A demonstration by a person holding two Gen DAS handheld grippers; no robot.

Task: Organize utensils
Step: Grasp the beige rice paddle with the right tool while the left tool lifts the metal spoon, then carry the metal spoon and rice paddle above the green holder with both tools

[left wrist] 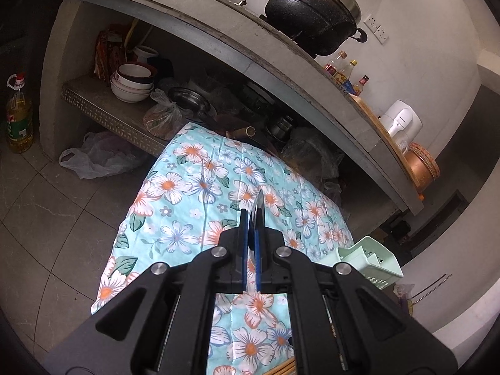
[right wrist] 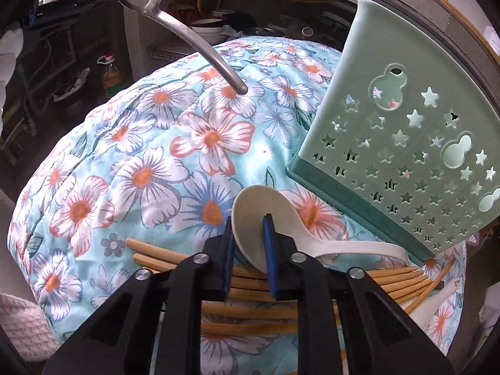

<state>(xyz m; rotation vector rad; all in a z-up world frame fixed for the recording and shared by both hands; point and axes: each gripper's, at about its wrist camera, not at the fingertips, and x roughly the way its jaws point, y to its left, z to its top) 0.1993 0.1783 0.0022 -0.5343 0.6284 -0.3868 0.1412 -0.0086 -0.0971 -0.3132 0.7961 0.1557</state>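
Observation:
My left gripper (left wrist: 250,218) is shut on a metal spoon (left wrist: 258,214), gripped by its bowl and held in the air above the floral cloth (left wrist: 193,187). In the right wrist view the same metal spoon (right wrist: 187,34) hangs at the top left with its handle pointing down. My right gripper (right wrist: 248,222) is shut on the bowl of a white ceramic spoon (right wrist: 250,212) just above the cloth. Several bamboo chopsticks (right wrist: 250,284) lie under the right gripper. A green star-cut utensil holder (right wrist: 406,143) stands to the right; it also shows in the left wrist view (left wrist: 368,262).
A second white spoon (right wrist: 437,300) lies at the right edge of the cloth. A stone counter (left wrist: 218,31) with a black pot (left wrist: 315,15) rises behind. Bowls (left wrist: 132,84) and bags sit on the shelf below. An oil bottle (left wrist: 18,118) stands on the floor at left.

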